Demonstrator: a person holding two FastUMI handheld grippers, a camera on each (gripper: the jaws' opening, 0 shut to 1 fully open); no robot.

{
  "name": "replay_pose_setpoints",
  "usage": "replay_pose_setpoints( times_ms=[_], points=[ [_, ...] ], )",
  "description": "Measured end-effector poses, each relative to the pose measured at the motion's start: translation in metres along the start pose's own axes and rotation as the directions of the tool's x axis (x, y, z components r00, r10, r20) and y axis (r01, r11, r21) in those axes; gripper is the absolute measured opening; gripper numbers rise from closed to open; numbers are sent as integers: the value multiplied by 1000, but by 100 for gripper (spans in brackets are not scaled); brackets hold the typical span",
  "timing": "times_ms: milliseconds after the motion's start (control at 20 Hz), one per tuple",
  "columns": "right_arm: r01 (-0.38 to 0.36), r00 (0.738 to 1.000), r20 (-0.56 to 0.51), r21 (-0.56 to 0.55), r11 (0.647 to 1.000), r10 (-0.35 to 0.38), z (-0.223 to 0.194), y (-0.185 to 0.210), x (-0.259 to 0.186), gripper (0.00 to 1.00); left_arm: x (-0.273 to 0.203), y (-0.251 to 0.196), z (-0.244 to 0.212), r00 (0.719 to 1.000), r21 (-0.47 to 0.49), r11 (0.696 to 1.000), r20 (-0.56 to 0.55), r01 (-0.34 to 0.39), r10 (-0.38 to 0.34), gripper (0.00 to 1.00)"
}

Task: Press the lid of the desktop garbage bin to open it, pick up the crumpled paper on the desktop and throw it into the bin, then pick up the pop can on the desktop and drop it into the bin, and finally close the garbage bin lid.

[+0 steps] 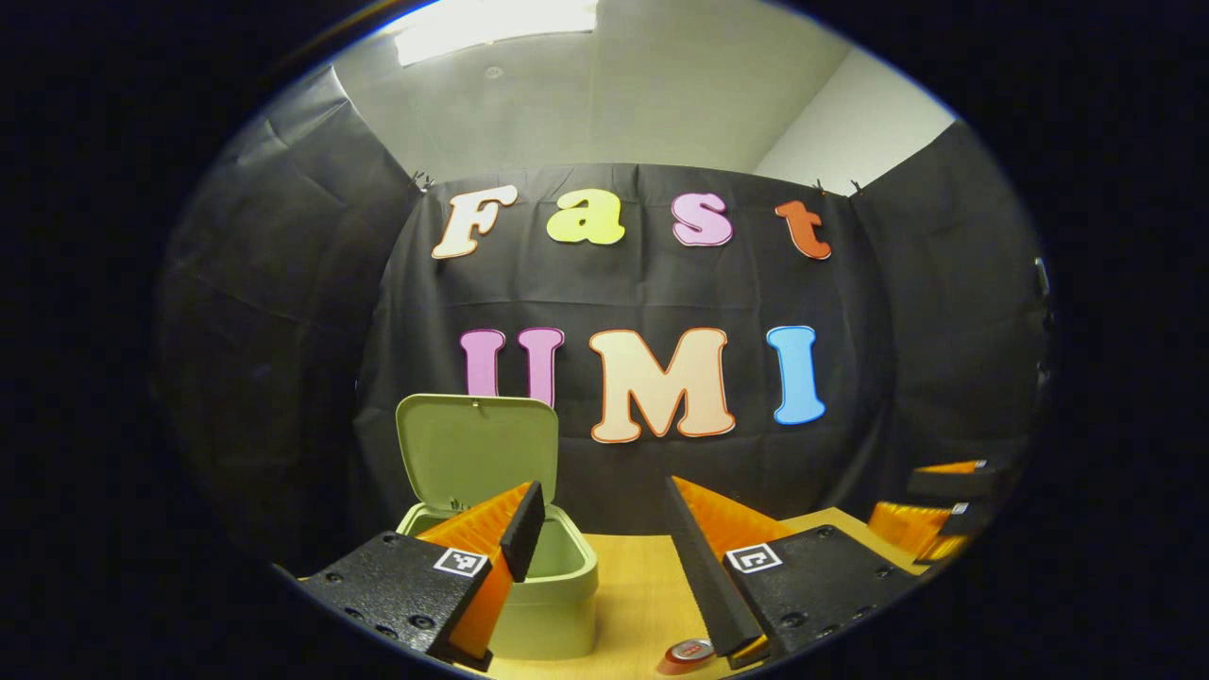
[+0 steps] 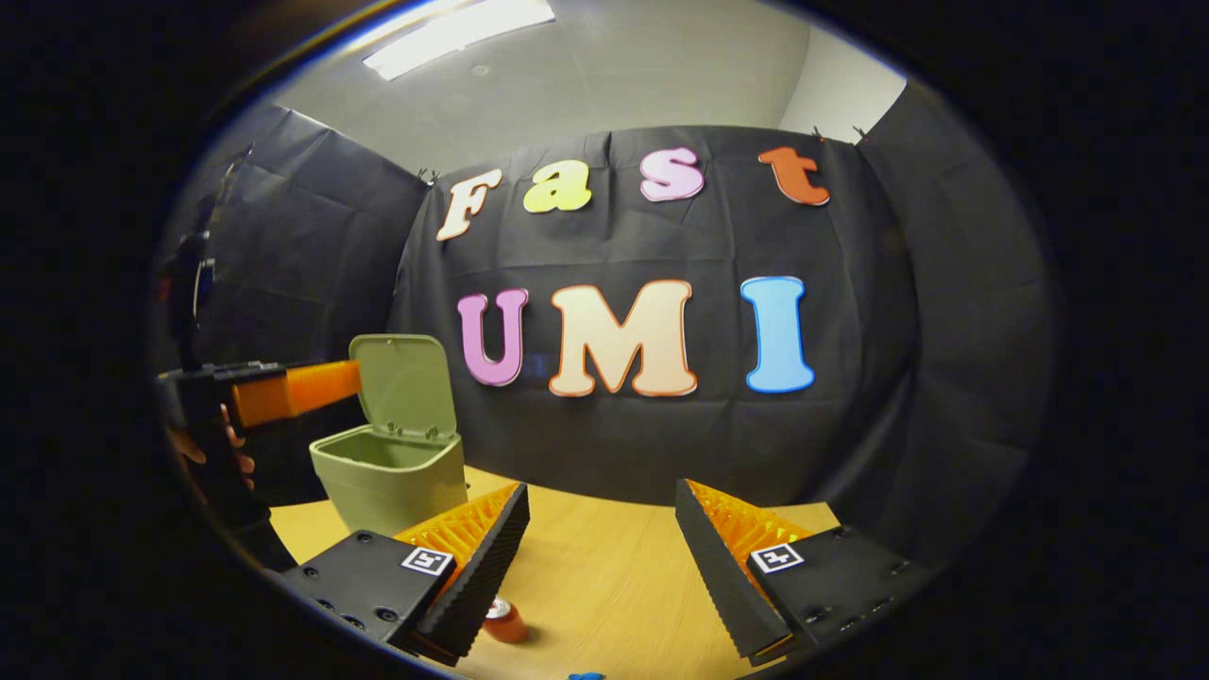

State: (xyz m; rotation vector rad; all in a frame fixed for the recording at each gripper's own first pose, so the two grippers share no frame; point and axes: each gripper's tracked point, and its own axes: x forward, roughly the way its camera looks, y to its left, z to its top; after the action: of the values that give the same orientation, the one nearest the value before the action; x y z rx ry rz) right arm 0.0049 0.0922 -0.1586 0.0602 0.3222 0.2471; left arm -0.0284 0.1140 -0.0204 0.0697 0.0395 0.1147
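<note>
In the left gripper view, the green desktop bin (image 1: 543,604) stood at the left with its lid (image 1: 477,451) raised upright. The left gripper (image 1: 604,548) hung wide open, holding nothing, above the wooden desktop (image 1: 633,586). The pop can (image 1: 688,654) lay just below its right finger. In the right gripper view, the left gripper (image 2: 283,392) hovered beside the bin (image 2: 392,482), a hand (image 2: 212,449) gripping it. The right gripper (image 2: 600,538) was also wide open and empty, with the can (image 2: 505,621) near its left finger.

No crumpled paper could be made out. The can sat low, so a hasty descent would probably knock it rolling. The right gripper view also offered a blue scrap (image 2: 586,676) at the bottom edge.
</note>
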Motion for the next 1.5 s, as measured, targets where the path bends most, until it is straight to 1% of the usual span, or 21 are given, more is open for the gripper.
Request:
replay_pose_setpoints(
  times_ms=[100, 200, 300, 350, 400, 450, 500, 550, 600, 700, 900, 1000, 1050, 1100, 1150, 1250, 1300, 1350, 1400, 1450, 1500],
  points=[
    [-28, 997, -75, -4, 1000, 28, -38, 4, -4, 100, -8, -4, 5, 1000, 2, 1000, 6, -7, 7, 88],
    [-52, 984, -171, 15, 999, 54, -86, 9, -6, 98, -15, -5, 7, 1000, 24, 1000, 5, -21, 20, 94],
    [-53, 959, -276, 14, 998, 55, -137, 7, -7, 98, -22, -7, 12, 1000, 36, 999, 12, -20, 20, 96],
    [-55, 942, -331, 8, 998, 54, -163, 6, -10, 98, -26, -6, 14, 1000, 35, 999, 18, -24, 23, 96],
    [-58, 920, -388, 8, 998, 57, -188, 7, -14, 98, -27, -5, 17, 999, 37, 999, 26, -26, 25, 93],
    [-70, 889, -452, 12, 997, 68, -214, 8, -18, 98, -29, -3, 17, 999, 38, 999, 25, -36, 35, 96],
    [-82, 868, -491, 7, 997, 75, -233, 9, -21, 99, -30, 0, 17, 999, 38, 998, 23, -44, 43, 93],
    [-88, 848, -524, -5, 996, 72, -250, 7, -24, 99, -31, 2, 16, 999, 35, 998, 20, -48, 47, 96],
    [-90, 831, -552, -14, 996, 68, -263, 5, -29, 99, -32, 3, 16, 999, 34, 998, 15, -52, 51, 93],
    [-93, 808, -586, -19, 996, 64, -279, 6, -31, 99, -35, 9, 14, 998, 43, 997, 10, -66, 66, 96],
    [-101, 762, -645, -25, 995, 61, -317, 9, -41, 99, -37, 17, 7, 997, 56, 995, -10, -81, 82, 93],
    [-101, 724, -685, 2, 995, 75, -338, 13, -48, 95, -39, 21, 3, 996, 68, 994, -24, -84, 86, 93],
    [-96, 713, -697, 12, 995, 77, -342, 14, -52, 88, -40, 23, 2, 996, 72, 994, -28, -85, 87, 93],
    [-93, 709, -701, 8, 996, 71, -344, 11, -53, 83, -41, 26, 0, 995, 74, 993, -34, -90, 92, 96],
    [-92, 722, -688, 10, 996, 74, -342, 12, -52, 67, -41, 29, 0, 994, 73, 993, -39, -95, 98, 96],
    [-88, 722, -687, 19, 996, 77, -341, 13, -53, 35, -41, 33, -4, 993, 61, 993, -49, -103, 106, 96],
    [-84, 726, -684, 18, 996, 74, -339, 12, -51, 30, -41, 35, -6, 992, 54, 993, -54, -107, 110, 96],
    [-81, 731, -678, 26, 996, 77, -335, 13, -51, 33, -41, 37, -6, 992, 49, 993, -56, -112, 114, 96],
    [-76, 746, -661, 31, 997, 77, -327, 13, -48, 33, -41, 39, -7, 991, 47, 992, -59, -116, 118, 96],
    [-71, 761, -645, 28, 997, 72, -319, 13, -44, 33, -42, 41, -8, 991, 47, 992, -61, -120, 123, 93],
    [-68, 782, -619, 28, 997, 71, -306, 14, -37, 33, -43, 43, -10, 990, 48, 991, -65, -122, 125, 93]
  ],
)
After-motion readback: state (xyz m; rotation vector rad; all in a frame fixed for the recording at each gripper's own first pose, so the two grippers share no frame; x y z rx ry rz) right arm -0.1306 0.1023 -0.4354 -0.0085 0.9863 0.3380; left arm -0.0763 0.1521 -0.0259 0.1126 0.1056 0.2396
